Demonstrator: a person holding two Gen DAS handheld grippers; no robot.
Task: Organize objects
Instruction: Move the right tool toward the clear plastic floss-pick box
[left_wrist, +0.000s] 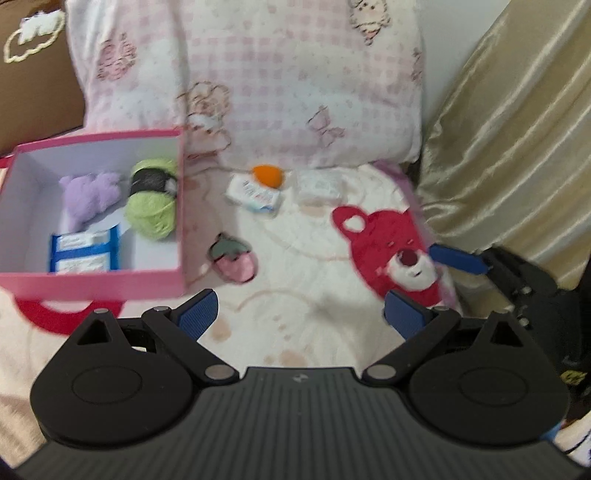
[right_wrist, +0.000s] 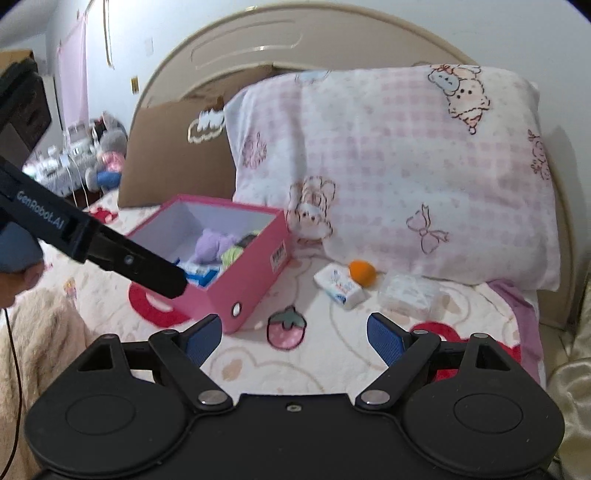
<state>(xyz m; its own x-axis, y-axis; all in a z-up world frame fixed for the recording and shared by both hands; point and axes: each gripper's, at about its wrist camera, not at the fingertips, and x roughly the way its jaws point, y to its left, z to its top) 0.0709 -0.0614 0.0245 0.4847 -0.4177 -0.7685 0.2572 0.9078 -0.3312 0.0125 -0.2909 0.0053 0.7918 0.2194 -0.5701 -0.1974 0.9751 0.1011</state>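
Pink box (right_wrist: 236, 280) sits on the bed (right_wrist: 332, 354) near the pillow (right_wrist: 388, 177). Both tongs, left (left_wrist: 300, 314) and right (right_wrist: 294, 336), gape wide, empty, above a strawberry patch (right_wrist: 287, 328).

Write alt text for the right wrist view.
An open right gripper hovers over a bed where a strawberry toy, tissue pack, orange ball and clear packet lie loose. A pink box, partly filled, sits left; a pillow stands behind.
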